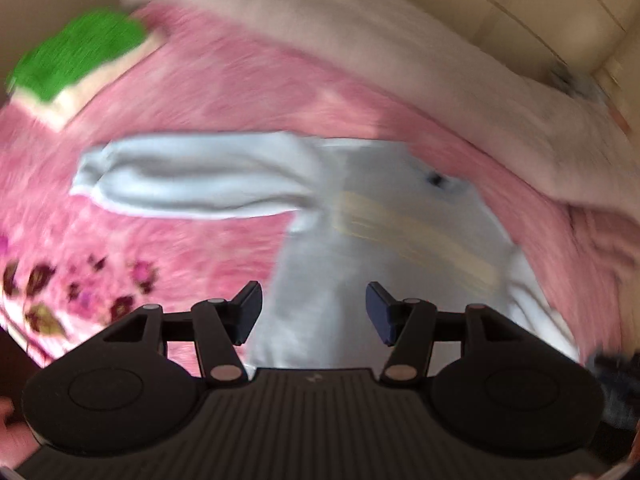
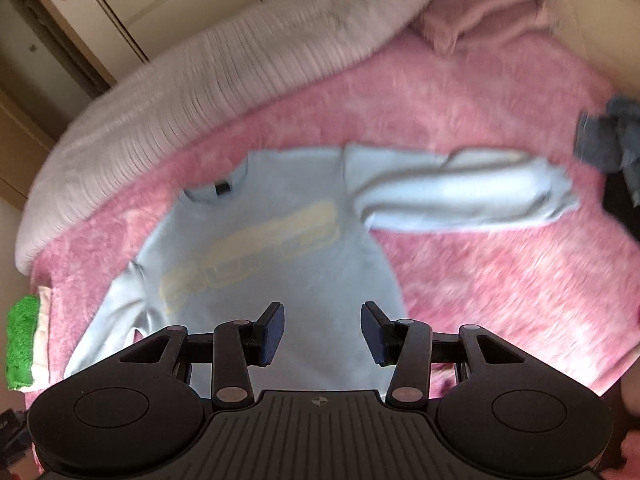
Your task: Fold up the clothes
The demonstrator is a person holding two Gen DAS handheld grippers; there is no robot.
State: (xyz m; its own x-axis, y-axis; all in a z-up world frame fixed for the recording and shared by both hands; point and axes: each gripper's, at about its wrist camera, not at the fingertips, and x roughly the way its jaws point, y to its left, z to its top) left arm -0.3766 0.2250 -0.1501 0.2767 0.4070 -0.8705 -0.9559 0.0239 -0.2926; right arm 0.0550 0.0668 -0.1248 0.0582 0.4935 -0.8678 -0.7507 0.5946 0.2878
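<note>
A pink, long-piled furry blanket (image 2: 480,260) covers the bed, its nap soft and shaggy; in the left wrist view one corner carries a dark floral print. Along its far edge lies a pale grey-white ribbed quilt (image 2: 192,92), thick and rolled, with a dusty-pink pillow (image 2: 480,12) at one end.

Spread flat on the blanket, front side up, is the pale blue sweatshirt (image 2: 280,240), smooth knit, with a crew neck holding a small dark tag and a faded yellow print across the chest; motion blur makes any writing unreadable. One sleeve stretches sideways, puffy and creased; the other bends down along the body.

A bright green fuzzy cloth (image 1: 76,56) sits on a cream folded piece near the bed's edge, well apart from the sweatshirt. A crumpled grey-blue garment (image 2: 612,140) lies beyond the stretched sleeve's cuff.

The left gripper (image 1: 314,312) points steeply down over the sweatshirt's lower body, jaws wide apart with nothing between them. The right gripper (image 2: 322,332) is angled the same way above the hem area, jaws also spread and empty
</note>
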